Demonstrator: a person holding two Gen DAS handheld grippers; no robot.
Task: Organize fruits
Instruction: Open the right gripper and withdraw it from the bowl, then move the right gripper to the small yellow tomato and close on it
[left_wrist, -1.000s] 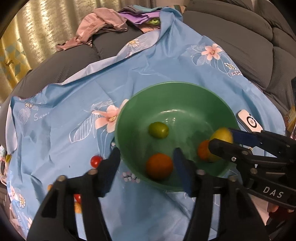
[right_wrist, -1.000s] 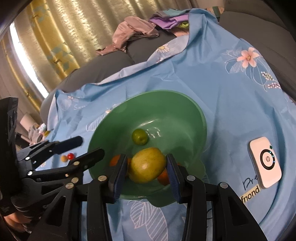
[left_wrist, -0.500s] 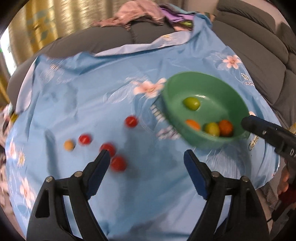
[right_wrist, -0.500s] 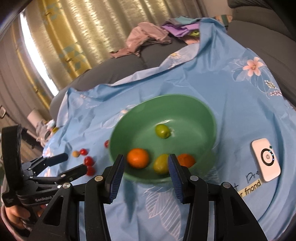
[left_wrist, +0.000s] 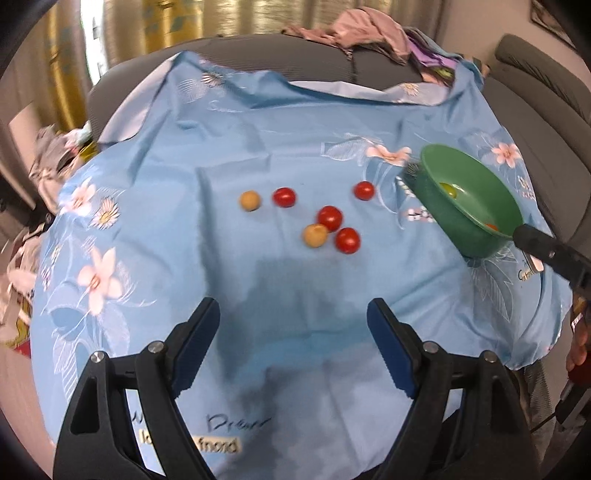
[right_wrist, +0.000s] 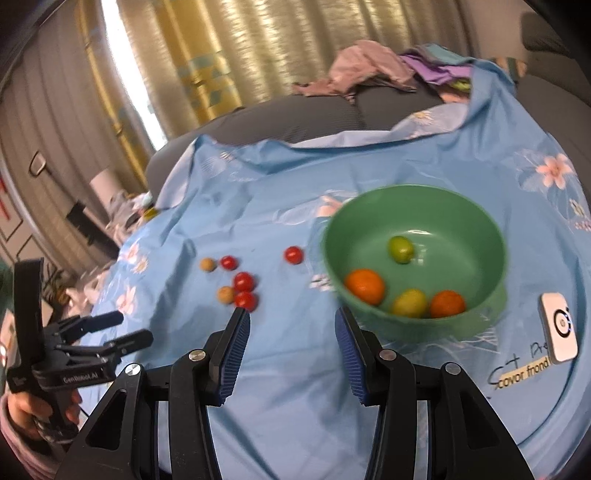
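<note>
Left gripper (left_wrist: 293, 345) and right gripper (right_wrist: 291, 350): spread wide, empty. Green bowl (right_wrist: 476, 221) on blue cloth (left_wrist: 258, 122): held four fruits. Six small fruits (left_wrist: 330, 218): loose beside bowl.

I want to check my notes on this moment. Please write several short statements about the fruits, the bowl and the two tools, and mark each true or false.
1. The green bowl holds four fruits. True: two orange ones, a yellow-green one and a small green one.
2. Both tools are empty. True: the left tool and the right tool stand open with nothing between the fingers.
3. Six red tomatoes lie on the blue cloth. False: four red tomatoes and two tan fruits lie there.
4. The white device lies inside the bowl. False: it lies on the cloth beside the bowl.
</note>
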